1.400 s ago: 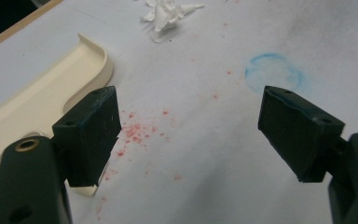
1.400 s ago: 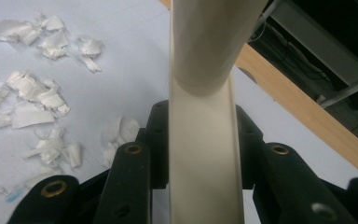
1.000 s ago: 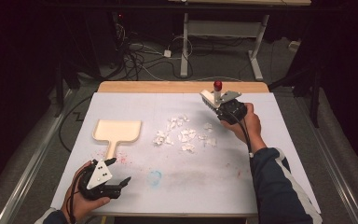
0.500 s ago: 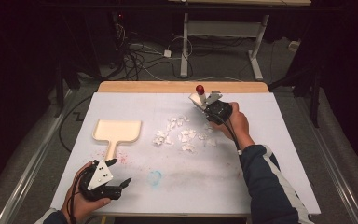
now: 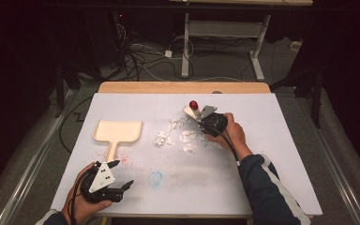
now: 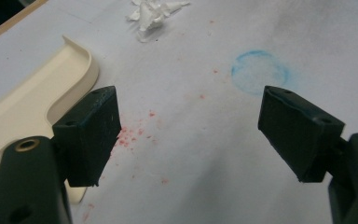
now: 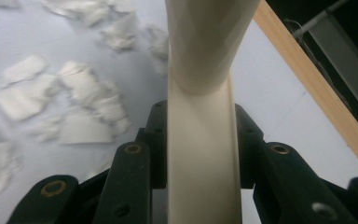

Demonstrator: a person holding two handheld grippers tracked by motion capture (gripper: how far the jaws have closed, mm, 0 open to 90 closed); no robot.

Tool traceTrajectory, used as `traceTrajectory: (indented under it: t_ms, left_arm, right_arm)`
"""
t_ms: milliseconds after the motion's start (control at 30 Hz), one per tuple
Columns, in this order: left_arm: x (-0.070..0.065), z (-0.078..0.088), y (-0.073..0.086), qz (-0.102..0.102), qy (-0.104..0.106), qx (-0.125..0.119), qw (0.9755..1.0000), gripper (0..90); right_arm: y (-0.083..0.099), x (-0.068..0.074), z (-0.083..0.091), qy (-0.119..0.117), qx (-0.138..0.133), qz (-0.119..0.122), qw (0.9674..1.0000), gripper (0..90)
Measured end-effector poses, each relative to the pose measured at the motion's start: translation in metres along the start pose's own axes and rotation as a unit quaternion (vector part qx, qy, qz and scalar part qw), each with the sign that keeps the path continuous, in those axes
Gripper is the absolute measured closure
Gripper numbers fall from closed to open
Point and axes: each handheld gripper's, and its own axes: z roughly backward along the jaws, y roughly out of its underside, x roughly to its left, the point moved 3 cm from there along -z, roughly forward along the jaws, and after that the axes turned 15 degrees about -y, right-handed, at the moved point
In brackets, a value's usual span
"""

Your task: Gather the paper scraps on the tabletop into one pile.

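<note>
dark floor and trailing cables surround your white table [image 5: 262, 187], whose sheet carries red specks and a faint blue ring [image 6: 259, 71] near your side.

your right gripper [image 5: 200, 118] sits past the middle of the table, just beyond the heap of torn paper scraps [image 5: 178, 138]. its jaws are clamped on the flat cream handle of a small brush [image 7: 203, 154]; the right gripper view shows the handle pinched from both sides and running straight up between them, so the tool lines up with your wrist and goes where your hand goes. the brush's working end is hard to read from above, where a pale blade and a red knob show at the gripper's tip. it hangs at the far edge of the scraps, probably so that a pull toward you drags them along.

your left gripper [image 5: 107, 180] rests near the table's front edge with its jaws spread wide and nothing between them. the cream dustpan [image 5: 117, 132] lies just ahead of it, its handle pointing toward that hand and its mouth facing away from you, the scraps near its right side. that open gripper looks ready to take the handle and steady the dustpan for the sweep.
</note>
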Motion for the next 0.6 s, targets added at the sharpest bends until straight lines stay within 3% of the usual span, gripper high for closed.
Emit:
traceTrajectory:
  t_ms: [200,367,600]
  left_arm:
    - [-0.004,0.002,-0.002,-0.011,-0.002,-0.001,0.9999,20.1]
    - [-0.004,0.004,-0.002,-0.007,-0.004,0.000,1.0000,20.1]
    - [-0.006,0.005,-0.003,-0.008,-0.007,-0.001,0.9999,20.1]
  right_arm:
    - [0.010,0.019,0.018,-0.035,-0.018,0.020,0.9990,67.6]
    - [0.016,0.029,0.033,-0.048,-0.025,0.035,0.9979,67.7]
    - [0.010,0.022,0.052,-0.022,-0.037,0.030,0.9986,67.8]
